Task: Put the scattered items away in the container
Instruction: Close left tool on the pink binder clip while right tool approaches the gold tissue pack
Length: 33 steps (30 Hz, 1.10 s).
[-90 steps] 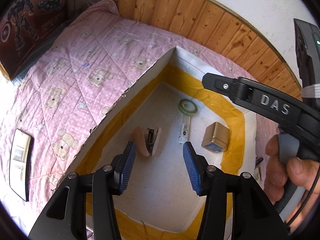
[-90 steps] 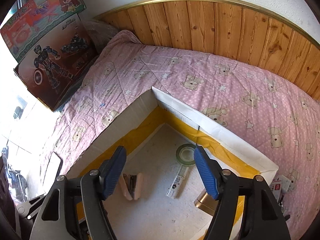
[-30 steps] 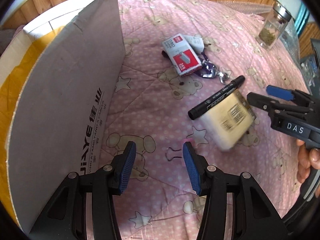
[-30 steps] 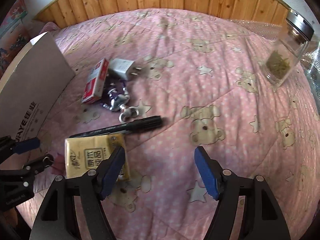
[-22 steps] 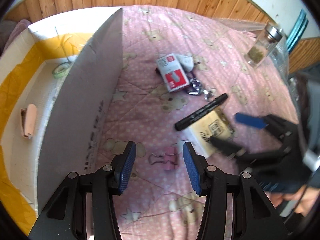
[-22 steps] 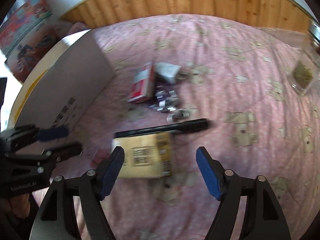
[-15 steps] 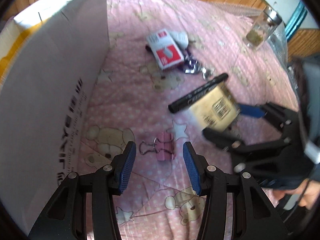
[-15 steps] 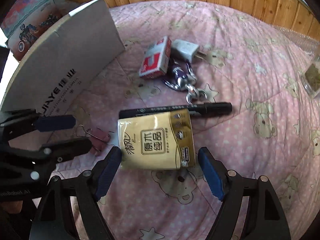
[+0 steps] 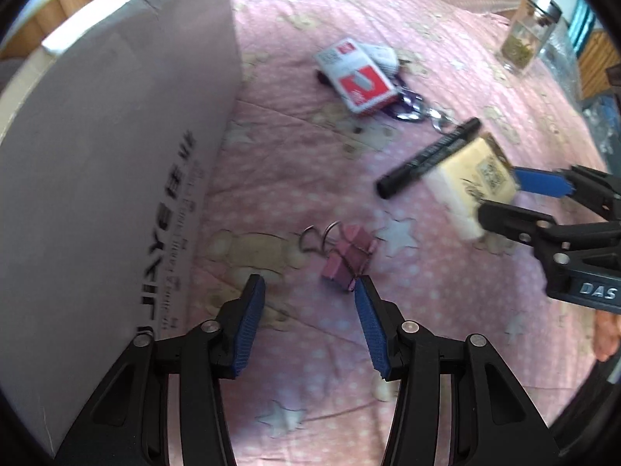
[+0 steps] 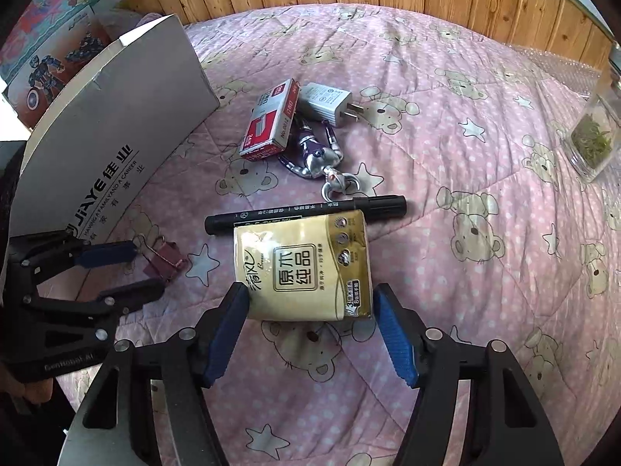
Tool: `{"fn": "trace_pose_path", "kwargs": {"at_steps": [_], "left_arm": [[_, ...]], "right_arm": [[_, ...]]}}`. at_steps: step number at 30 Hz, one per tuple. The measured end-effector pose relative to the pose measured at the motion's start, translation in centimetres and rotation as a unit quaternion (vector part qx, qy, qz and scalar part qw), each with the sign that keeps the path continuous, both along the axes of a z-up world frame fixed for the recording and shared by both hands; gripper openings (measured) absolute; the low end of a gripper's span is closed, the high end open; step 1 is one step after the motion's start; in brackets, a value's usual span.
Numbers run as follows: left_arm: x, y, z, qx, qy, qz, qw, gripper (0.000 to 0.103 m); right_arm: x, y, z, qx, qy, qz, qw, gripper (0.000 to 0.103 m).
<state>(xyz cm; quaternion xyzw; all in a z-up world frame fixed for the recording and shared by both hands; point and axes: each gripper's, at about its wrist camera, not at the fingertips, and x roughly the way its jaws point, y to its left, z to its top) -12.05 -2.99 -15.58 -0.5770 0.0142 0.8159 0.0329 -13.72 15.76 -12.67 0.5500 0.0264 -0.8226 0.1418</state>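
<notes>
At the left edge stands the cardboard box [image 10: 112,128] on the bed quilt [image 10: 446,163]. Next, the left claw [image 9: 308,322] hangs released, tilted steeply down, with the pink binder clip [image 9: 347,258] just ahead of its right pad, wire loops toward the box. Further right, the tissue pack [image 10: 304,268] lies between the right claw's [image 10: 310,334] closing jaws, long axis running away from it, touching the black marker [image 10: 306,209]. Both pads look at its near corners; firm pressure I cannot confirm.
</notes>
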Motion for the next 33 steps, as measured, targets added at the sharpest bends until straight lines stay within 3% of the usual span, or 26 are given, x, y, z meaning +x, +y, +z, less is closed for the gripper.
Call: {"fn": "trace_pose_path", "kwargs": {"at_steps": [3, 10, 16, 19, 21, 33], "left_arm": [[0.0, -1.4, 0.1, 0.02, 0.004, 0.048, 0.9986, 0.05], [0.6, -0.8, 1.3, 0.083, 0.004, 0.061, 0.9947, 0.049], [-0.6, 0.4, 0.5, 0.043, 0.002, 0.072, 0.9965, 0.049], [-1.0, 0.4, 0.7, 0.024, 0.024, 0.067, 0.9972, 0.049], [-0.9, -0.1, 0.9, 0.021, 0.033, 0.069, 0.9969, 0.038], [0.4, -0.5, 1.2, 0.037, 0.029, 0.101, 0.9938, 0.047]], "right_arm": [[-0.8, 1.3, -0.4, -0.002, 0.0, -0.002, 1.0, 0.066], [-1.1, 1.4, -0.5, -0.008, 0.0, -0.004, 1.0, 0.065], [-1.4, 1.1, -0.7, -0.008, 0.005, -0.003, 1.0, 0.066], [-1.4, 1.4, -0.9, -0.018, 0.005, -0.005, 1.0, 0.066], [-1.4, 1.5, -1.0, -0.022, 0.002, -0.003, 1.0, 0.066], [-1.4, 1.2, -1.1, -0.026, 0.01, 0.008, 1.0, 0.068]]}}
